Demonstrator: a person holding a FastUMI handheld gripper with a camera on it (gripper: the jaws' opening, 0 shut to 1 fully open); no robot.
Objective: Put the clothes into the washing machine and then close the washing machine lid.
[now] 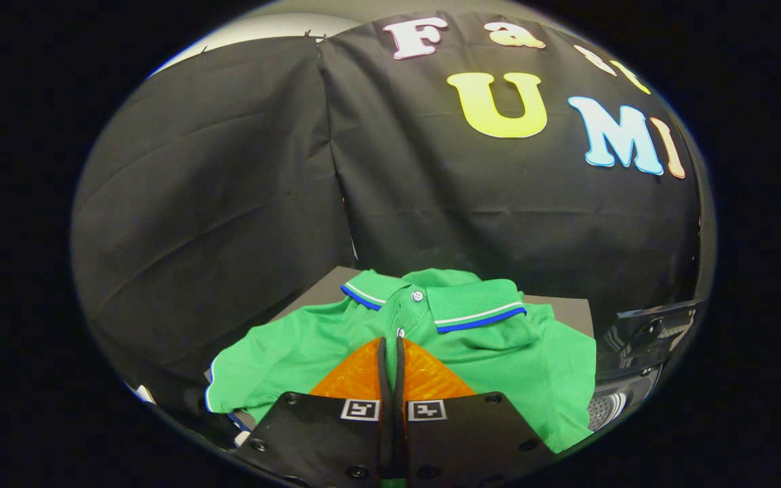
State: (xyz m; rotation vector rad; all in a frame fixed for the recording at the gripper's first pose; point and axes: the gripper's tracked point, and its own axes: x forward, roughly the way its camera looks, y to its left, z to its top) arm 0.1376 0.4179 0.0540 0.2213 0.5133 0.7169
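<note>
**Hovering over the green shirt, claw drawn together**

Looking along the claw, you have the black cloth wall (241,203) taking up most of what lies ahead; it hangs in folds behind everything, with a seam running down it a little left of the middle.

Below that sits the table (316,288), a dark flat top whose bare part shows as a strip at the back left of the shirt and again as a thin band at the back right.

The green shirt (499,366) lies spread on that table and covers most of it. It is a polo shirt, lying front up, with its collar (475,308) at the far side from you. The collar is edged with a white and a blue stripe, and one sleeve reaches out to your left, trimmed with the same stripes. A small white button (417,295) sits at the neck opening, and a second one shows just beyond the fingertips.

To the right of the shirt, the washing machine (641,352) shows as a dark, glossy shape, with a patch of the holed metal drum (606,409) visible lower down. The shirt is beside it, not in it.

Your claw (391,346) is pressed together, the two fingers meeting with barely a slit between them. Its tips lie over the chest of the shirt, just short of the placket. You cannot tell whether any cloth is pinched between them.
</note>
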